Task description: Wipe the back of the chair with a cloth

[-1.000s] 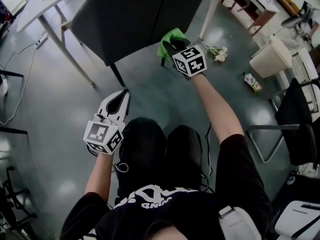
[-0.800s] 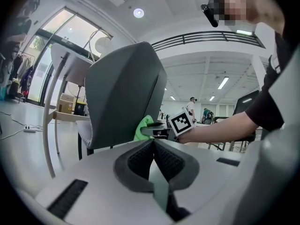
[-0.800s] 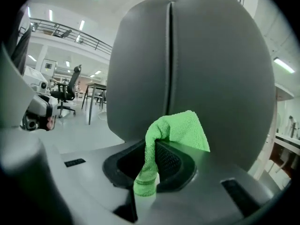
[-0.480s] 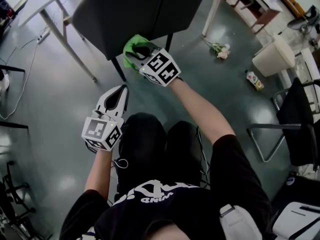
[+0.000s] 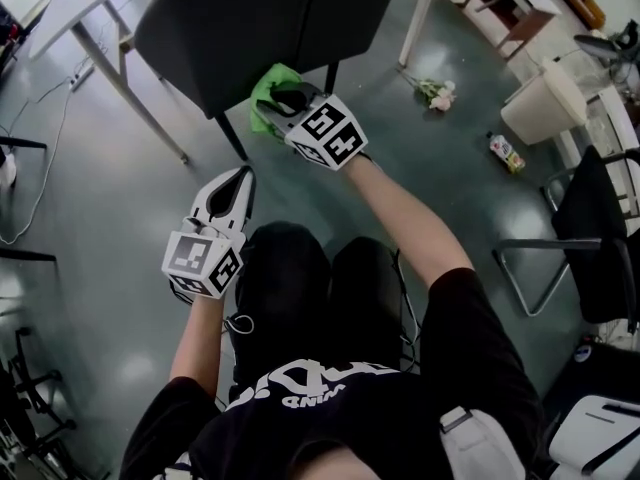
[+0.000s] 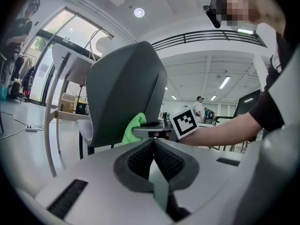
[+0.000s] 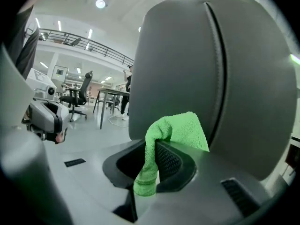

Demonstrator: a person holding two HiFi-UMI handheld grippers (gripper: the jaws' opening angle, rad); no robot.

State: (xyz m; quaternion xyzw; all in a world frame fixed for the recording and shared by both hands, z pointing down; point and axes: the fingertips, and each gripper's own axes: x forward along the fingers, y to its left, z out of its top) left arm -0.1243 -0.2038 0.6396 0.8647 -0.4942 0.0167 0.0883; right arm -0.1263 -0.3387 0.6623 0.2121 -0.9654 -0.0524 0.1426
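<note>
The dark grey chair back (image 5: pixel 250 28) fills the top of the head view and stands close ahead in the right gripper view (image 7: pixel 215 78). My right gripper (image 5: pixel 282 103) is shut on a bright green cloth (image 5: pixel 268 90), which presses against the lower edge of the chair back; the cloth (image 7: pixel 173 135) hangs from the jaws in the right gripper view. My left gripper (image 5: pixel 236 183) hovers lower, near the person's knees, shut and empty, apart from the chair (image 6: pixel 122 102). The left gripper view also catches the cloth (image 6: pixel 133 128) beside the chair.
A white table (image 5: pixel 75 8) with slanted legs stands left of the chair. On the floor at right lie a small flower bunch (image 5: pixel 435 93), a bottle (image 5: pixel 505 153) and a cream bin (image 5: pixel 540 108). A black chair (image 5: pixel 590 238) stands at the right edge.
My right gripper carried the green cloth leftward along the chair back's lower edge, then shifted slightly. The left gripper has stayed almost still.
</note>
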